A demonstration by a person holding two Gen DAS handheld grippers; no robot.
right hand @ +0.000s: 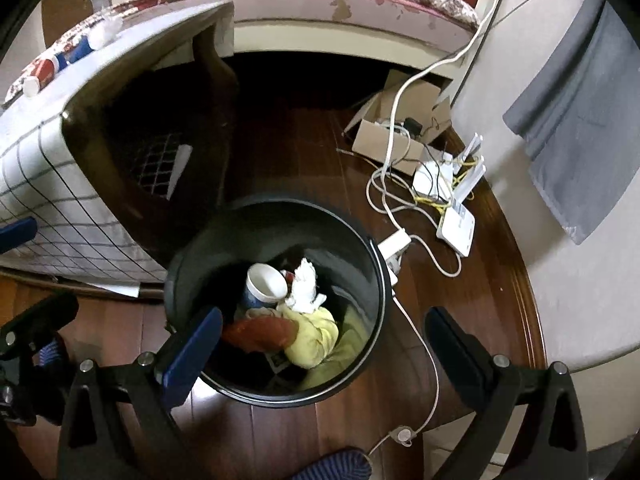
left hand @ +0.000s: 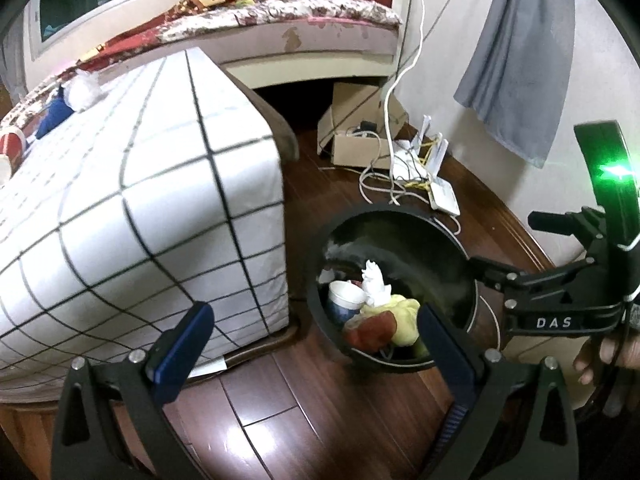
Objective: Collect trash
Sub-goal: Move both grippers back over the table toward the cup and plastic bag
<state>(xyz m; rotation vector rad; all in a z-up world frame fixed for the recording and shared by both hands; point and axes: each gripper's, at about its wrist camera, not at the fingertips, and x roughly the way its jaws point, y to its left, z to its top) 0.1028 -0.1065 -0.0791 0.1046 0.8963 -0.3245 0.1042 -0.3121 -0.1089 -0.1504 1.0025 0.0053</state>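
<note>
A black round bin (left hand: 452,240) (right hand: 376,256) stands on the wooden floor beside a table draped in a white checked cloth (left hand: 140,184). Inside lie a paper cup (right hand: 266,284), a white tissue (right hand: 306,288), a yellow crumpled wrapper (right hand: 316,332) and a red scrap (right hand: 260,334). My right gripper (right hand: 324,344) hovers open over the bin, nothing between its fingers. My left gripper (left hand: 316,344) is open and empty, low, just left of the bin. On the tabletop sit a crumpled white tissue (left hand: 84,88), a blue item (left hand: 52,116) and a red-and-white cup (left hand: 10,144).
A cardboard box (left hand: 360,148), tangled cables and a white router (right hand: 456,224) lie on the floor behind the bin. A white cord (right hand: 432,364) runs past the bin's right side. A grey cloth (left hand: 516,60) hangs on the wall, and a bed (left hand: 320,28) stands beyond.
</note>
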